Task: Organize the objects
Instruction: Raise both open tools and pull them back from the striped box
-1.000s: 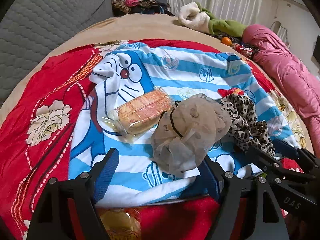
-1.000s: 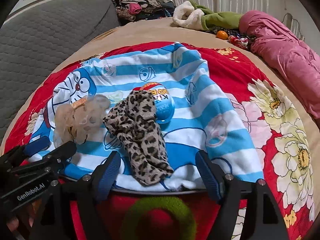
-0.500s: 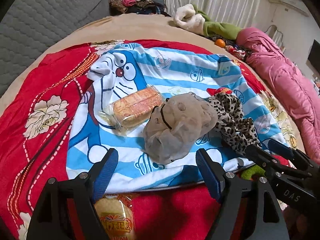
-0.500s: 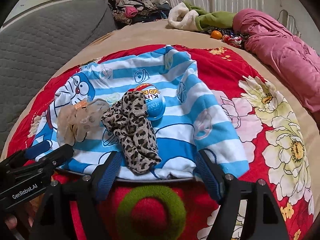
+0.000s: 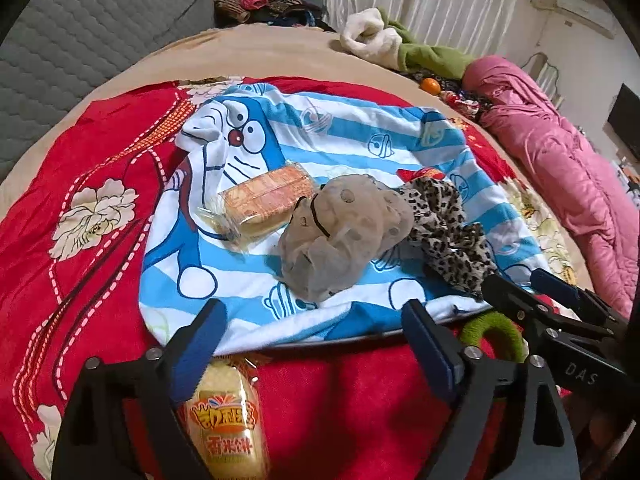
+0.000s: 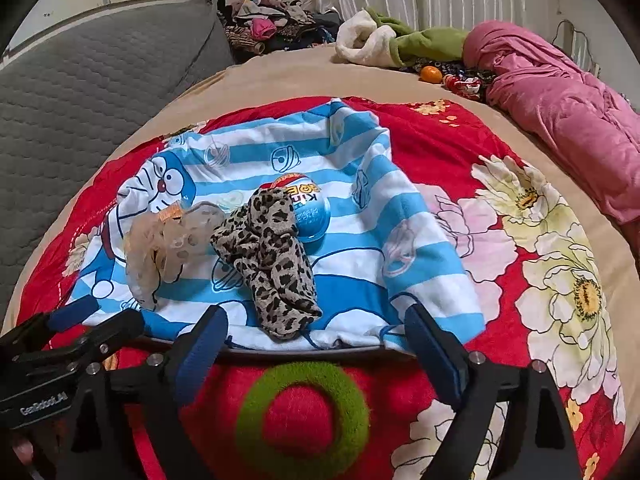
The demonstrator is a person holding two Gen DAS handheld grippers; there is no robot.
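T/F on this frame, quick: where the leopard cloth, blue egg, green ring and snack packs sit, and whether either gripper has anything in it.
1. The leopard-print cloth lies on the striped cartoon cloth. True.
2. The blue toy egg sits on the bare red blanket. False: it sits on the striped cloth, right behind the leopard cloth.
3. The green ring lies on the red blanket, off the striped cloth. True.
4. The right gripper is clamped on the green ring. False: its fingers are opening and press on nothing.
5. The yellow snack pack lies on the striped cloth. False: it is on the red blanket; the orange wafer pack is on the cloth.
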